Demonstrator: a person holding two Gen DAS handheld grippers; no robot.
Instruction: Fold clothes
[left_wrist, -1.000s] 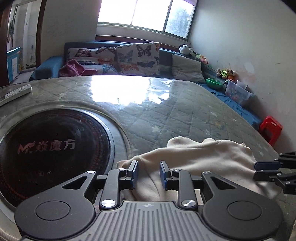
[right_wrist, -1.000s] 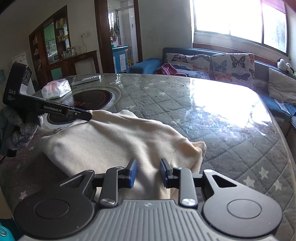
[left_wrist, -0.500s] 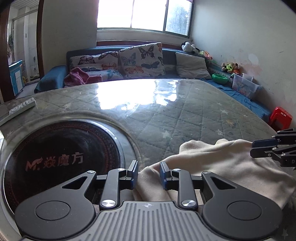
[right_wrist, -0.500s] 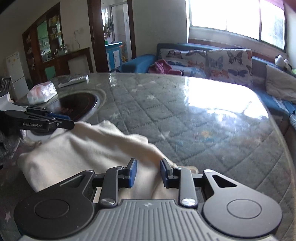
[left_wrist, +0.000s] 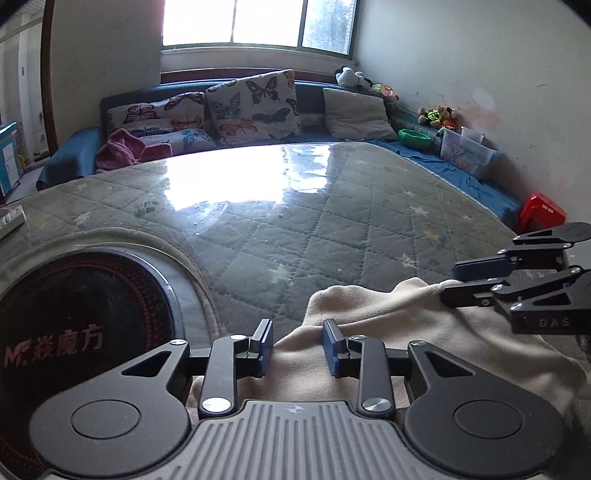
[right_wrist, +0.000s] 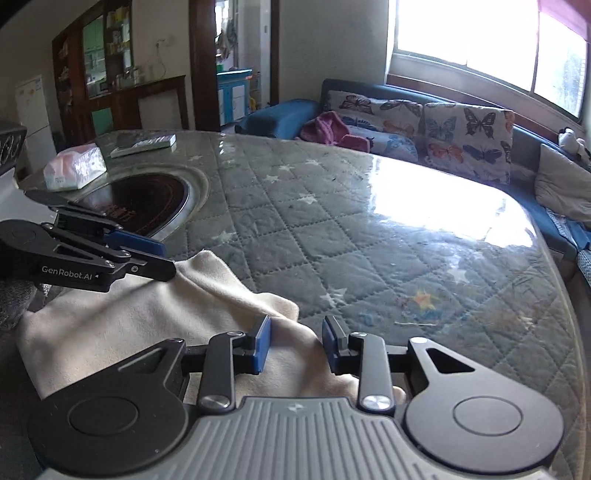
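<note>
A cream fleece garment (left_wrist: 406, 325) lies bunched at the near edge of the quilted table (left_wrist: 332, 229). My left gripper (left_wrist: 297, 347) sits over its left end. Its jaws are opening, a fold of the cloth lies loose between the blue pads, and they stand clear of it. The right gripper (right_wrist: 295, 343) is over the garment's (right_wrist: 129, 317) right end, its jaws starting to open, with a ridge of cloth still filling the gap between the pads. Each gripper shows from the side in the other's view: the right gripper (left_wrist: 465, 282), the left gripper (right_wrist: 155, 254).
A round black hotplate (left_wrist: 81, 314) is set into the table at the left. A tissue pack (right_wrist: 74, 168) and a remote (right_wrist: 144, 144) lie beyond it. A blue sofa with butterfly cushions (left_wrist: 251, 107) runs behind the table, and a red stool (left_wrist: 541, 214) stands at the right.
Both grippers drew back toward the near edge, dragging the garment's far edge with them. The left jaws have widened clearly and the right ones slightly.
</note>
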